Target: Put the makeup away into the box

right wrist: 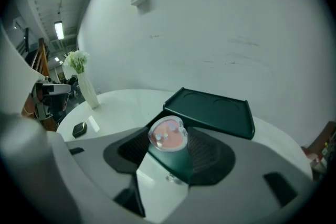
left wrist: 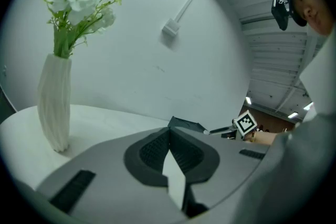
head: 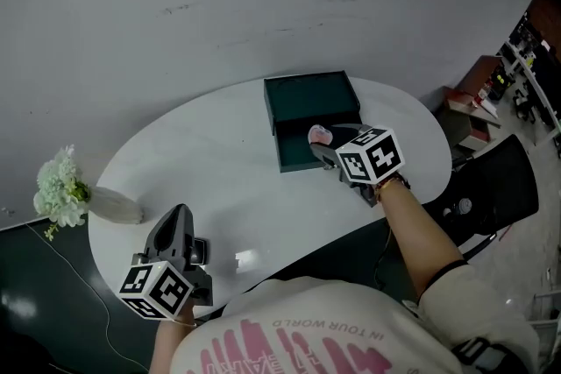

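A dark green box (head: 302, 96) lies open at the middle of the white oval table (head: 219, 153); it also shows in the right gripper view (right wrist: 212, 113). My right gripper (head: 323, 144) hovers over the box's near right part, shut on a heart-shaped makeup case (right wrist: 168, 136) with a pink face and dark green body, whose pink top shows in the head view (head: 319, 134). My left gripper (head: 180, 219) rests at the table's near left edge, jaws shut with nothing between them (left wrist: 169, 134). A small black makeup item (head: 200, 251) lies just right of it.
A white ribbed vase (left wrist: 55, 105) of white flowers (head: 60, 186) stands at the table's left end. Chairs and shelving (head: 491, 179) stand beyond the table's right end. A grey wall (head: 263, 4) runs behind the table.
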Demonstrator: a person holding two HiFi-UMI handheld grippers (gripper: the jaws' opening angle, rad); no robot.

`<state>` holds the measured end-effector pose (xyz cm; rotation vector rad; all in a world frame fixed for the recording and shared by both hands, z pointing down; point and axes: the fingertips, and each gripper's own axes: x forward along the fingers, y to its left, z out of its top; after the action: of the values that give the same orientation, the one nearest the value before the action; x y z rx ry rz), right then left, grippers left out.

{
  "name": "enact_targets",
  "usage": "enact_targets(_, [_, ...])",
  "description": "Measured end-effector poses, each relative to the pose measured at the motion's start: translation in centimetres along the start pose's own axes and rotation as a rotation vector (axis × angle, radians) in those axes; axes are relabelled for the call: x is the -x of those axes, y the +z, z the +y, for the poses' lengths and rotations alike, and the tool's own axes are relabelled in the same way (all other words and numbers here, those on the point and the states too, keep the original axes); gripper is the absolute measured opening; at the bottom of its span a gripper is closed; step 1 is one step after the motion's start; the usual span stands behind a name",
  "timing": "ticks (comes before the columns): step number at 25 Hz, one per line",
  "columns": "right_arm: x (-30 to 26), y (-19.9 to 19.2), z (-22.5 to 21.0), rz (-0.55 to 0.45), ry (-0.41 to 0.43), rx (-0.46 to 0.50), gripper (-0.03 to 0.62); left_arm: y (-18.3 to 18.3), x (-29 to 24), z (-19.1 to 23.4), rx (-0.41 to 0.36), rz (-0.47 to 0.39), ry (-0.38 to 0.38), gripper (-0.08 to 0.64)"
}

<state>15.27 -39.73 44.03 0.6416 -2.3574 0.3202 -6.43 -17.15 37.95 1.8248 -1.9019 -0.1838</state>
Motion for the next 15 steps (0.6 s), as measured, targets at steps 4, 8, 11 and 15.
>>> enact_targets(4, [-2.0,-0.6,-1.2,0.097,0.041,0.061,0.235,-0.5,0.7,0.9,0.037,0.017,0.035,0.002])
enact_targets(8, [-4.1,-1.1,-1.2,0.176,0.091,0.115,0.236,-0.5,1.1,1.3,0.032,0.034,0.058,0.002])
enact_targets(11, [-5.9,-1.5,-1.0,0.227,0.122,0.152,0.236,-0.4,1.4,1.9,0.020,0.044,0.082,0.002])
enact_targets(15, [-7.8,-2.2,-0.9,0.287,0.127,0.185,0.236,-0.2,2.0,2.9,0.021,0.055,0.121,0.002])
